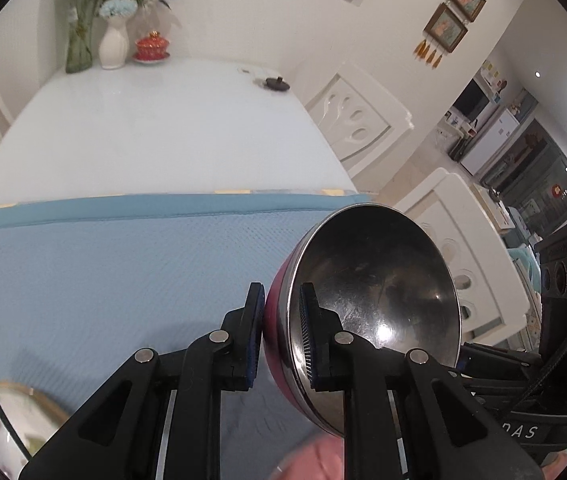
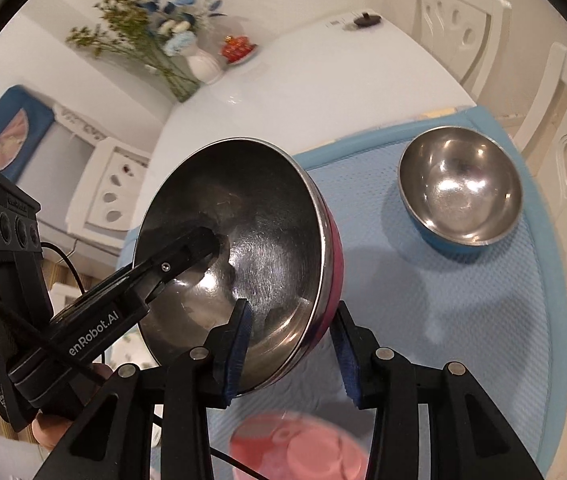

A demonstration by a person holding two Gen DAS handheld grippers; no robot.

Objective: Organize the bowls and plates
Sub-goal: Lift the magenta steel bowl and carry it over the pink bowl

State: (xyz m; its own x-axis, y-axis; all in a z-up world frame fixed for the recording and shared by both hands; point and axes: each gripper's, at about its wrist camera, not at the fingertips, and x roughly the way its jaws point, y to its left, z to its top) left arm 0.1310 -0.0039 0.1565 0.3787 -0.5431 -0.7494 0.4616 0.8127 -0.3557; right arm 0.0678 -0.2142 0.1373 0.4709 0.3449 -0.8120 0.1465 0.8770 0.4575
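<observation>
**A:** What is closest in?

**B:** The pink bowl (image 1: 383, 280), off the mat and tipped on edge. The left gripper (image 1: 282, 300) is clamped on its rim, one pad on the pink outside and the other on the steel inside. The right gripper (image 2: 292, 312) straddles the rim on the other side. Its outer pad touches the pink wall, and it looks closed on the bowl too.

**A:** How do the hands sit?

**B:** Both grippers point steeply down and meet over the bowl from opposite sides. A person's hand (image 2: 49, 434) wraps the left handle.

**A:** Is there room underneath?

**B:** A blurred pink dish (image 2: 299, 448) lies directly below. A white plate (image 1: 7, 420) with a gold rim sits at the near left corner. The blue mat (image 1: 103, 280) between them is bare, and its far hem runs straight across the white table (image 1: 163, 128).

**A:** And further out?

**B:** The blue bowl (image 2: 459, 188) stands upright near the mat's right edge, well apart from the held one. White chairs (image 1: 357, 120) crowd that side of the table.

**A:** What is the count?

**B:** There are two steel bowls, one white plate and one pink dish. At the far end are a green glass vase (image 1: 79, 40), a white vase (image 1: 114, 46) and a red lidded cup (image 1: 152, 46), with one small black object (image 1: 275, 83) off to the right
</observation>
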